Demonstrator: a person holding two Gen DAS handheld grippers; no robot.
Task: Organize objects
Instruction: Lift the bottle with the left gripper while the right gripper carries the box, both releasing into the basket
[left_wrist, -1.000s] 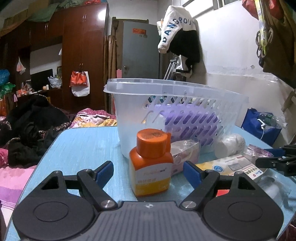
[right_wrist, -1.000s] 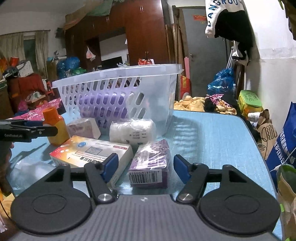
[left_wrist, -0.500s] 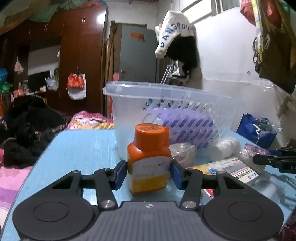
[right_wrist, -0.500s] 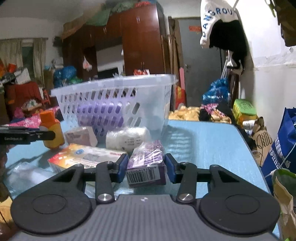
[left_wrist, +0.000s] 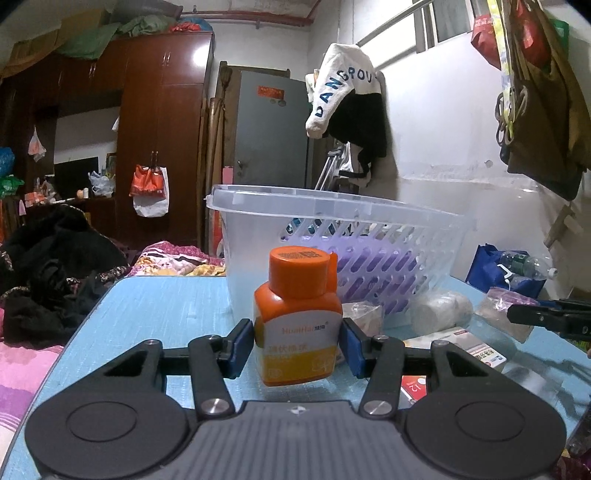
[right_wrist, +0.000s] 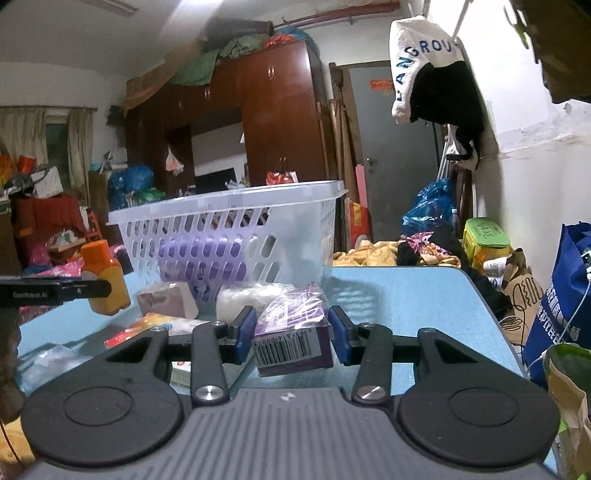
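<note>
While both grippers point nearly level across the blue table (left_wrist: 155, 306), each tipped only slightly downward, the left gripper (left_wrist: 297, 345) has its blue pads pressed against the two sides of an orange pill bottle (left_wrist: 297, 325), pinching it upright just in front of the clear slotted basket (left_wrist: 332, 236). In the right wrist view the same bottle appears at the left, clamped at the end of the left gripper's black finger, with its base apparently a little clear of the tabletop. The right gripper (right_wrist: 291, 334) grips a purple wrapped packet (right_wrist: 293, 338) between its blue pads, barcode end facing the camera, its underside seemingly raised off the table. Just behind the packet lie a white roll (right_wrist: 240, 301) and a small pinkish box (right_wrist: 166, 299), both close against the basket's wall. A flat medicine carton (left_wrist: 461, 341) lies on the table between the two grippers.
</note>
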